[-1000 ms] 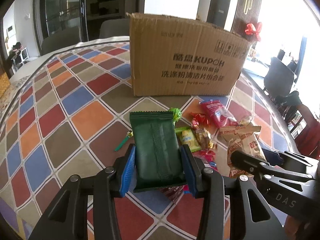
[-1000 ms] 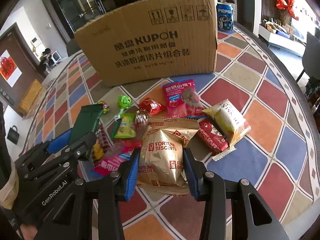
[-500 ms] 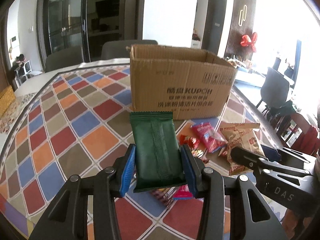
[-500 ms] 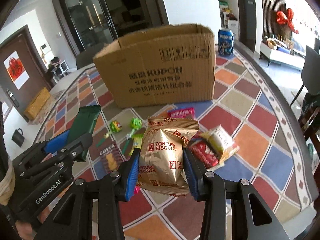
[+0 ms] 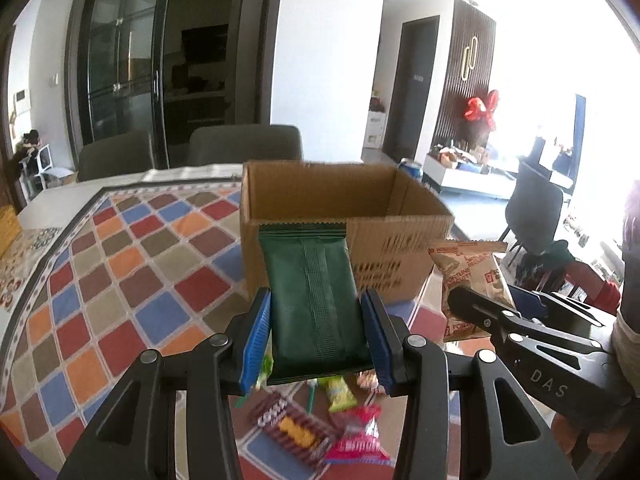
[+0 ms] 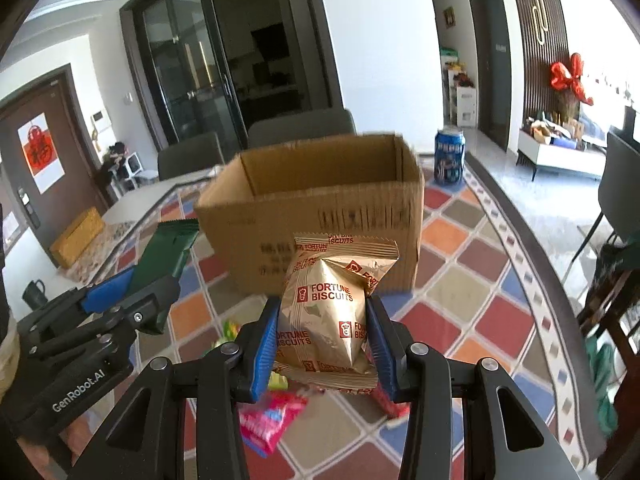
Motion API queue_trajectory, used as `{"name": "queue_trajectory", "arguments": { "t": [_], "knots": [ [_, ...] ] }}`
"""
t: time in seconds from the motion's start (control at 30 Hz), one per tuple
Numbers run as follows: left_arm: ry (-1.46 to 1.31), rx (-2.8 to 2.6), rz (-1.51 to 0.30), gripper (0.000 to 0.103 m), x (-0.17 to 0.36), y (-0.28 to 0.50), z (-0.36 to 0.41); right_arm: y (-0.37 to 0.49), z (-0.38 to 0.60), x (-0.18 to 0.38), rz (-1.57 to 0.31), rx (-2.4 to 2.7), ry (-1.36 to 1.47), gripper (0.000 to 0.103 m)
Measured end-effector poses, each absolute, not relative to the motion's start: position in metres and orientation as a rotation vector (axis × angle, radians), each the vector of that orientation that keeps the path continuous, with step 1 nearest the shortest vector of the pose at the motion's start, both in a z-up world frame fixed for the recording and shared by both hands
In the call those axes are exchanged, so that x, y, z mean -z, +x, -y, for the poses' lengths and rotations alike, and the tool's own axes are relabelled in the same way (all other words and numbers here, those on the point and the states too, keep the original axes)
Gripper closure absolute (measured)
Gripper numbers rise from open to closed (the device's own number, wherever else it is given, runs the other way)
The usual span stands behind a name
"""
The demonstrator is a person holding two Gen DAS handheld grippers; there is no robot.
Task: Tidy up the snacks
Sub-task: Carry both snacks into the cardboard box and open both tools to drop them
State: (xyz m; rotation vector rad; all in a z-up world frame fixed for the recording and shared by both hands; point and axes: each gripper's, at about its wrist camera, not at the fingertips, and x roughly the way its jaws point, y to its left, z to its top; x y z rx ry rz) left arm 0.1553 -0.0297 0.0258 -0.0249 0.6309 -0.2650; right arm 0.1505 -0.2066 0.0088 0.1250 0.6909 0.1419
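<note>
left tongs (image 5: 316, 336): clamped on the green packet (image 5: 310, 300); I hold it upright, blue pads on both long edges.
right tongs (image 6: 322, 344): clamped on the gold biscuit bag (image 6: 334, 312); puffy, pads pinch its sides.
cardboard box (image 5: 332, 196): straight ahead of both tongs, top open, near wall facing me. Inside looks empty as far as I can see; the floor of it is hidden.
loose snacks: on the bench below the left tongs, a striped brown pack (image 5: 288, 426), a pink pack (image 5: 356, 438) and a yellow-green one (image 5: 340, 392).
step, my read: carry both packs over the near rim and drop them in the box.
how to do it well: I'd clear the rim with the bottom edge of each pack before tipping down; keep the two tongs apart so the packs don't collide over the opening; release only when well inside the walls. The bag is air-filled, so no harder squeeze.
risk: a pack's seal edge catching the corrugated rim.
text, bag: "FORTUNE BISCUITS", red on gold.
text, tongs: "DAS" on the right body, "GenRobot.AI" on the left.
text, can (image 6: 449, 156): blue, beyond the box to the right, reads as Pepsi.
text, box: print blurred, unreadable.
text, green packet: none visible.
</note>
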Motion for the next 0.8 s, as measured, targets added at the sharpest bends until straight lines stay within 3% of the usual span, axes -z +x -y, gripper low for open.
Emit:
{"name": "queue_trajectory", "arguments": {
  "t": [0.53,0.8],
  "knots": [
    [0.024,0.274,-0.528,0.059,-0.078,0.213,0.041,0.201,0.21,-0.065,-0.552,-0.13,0.107,0.06],
    [0.033,0.27,-0.579,0.059,-0.072,0.252,0.042,0.232,0.206,-0.076,-0.537,-0.113,0.071,0.06]
  ]
}}
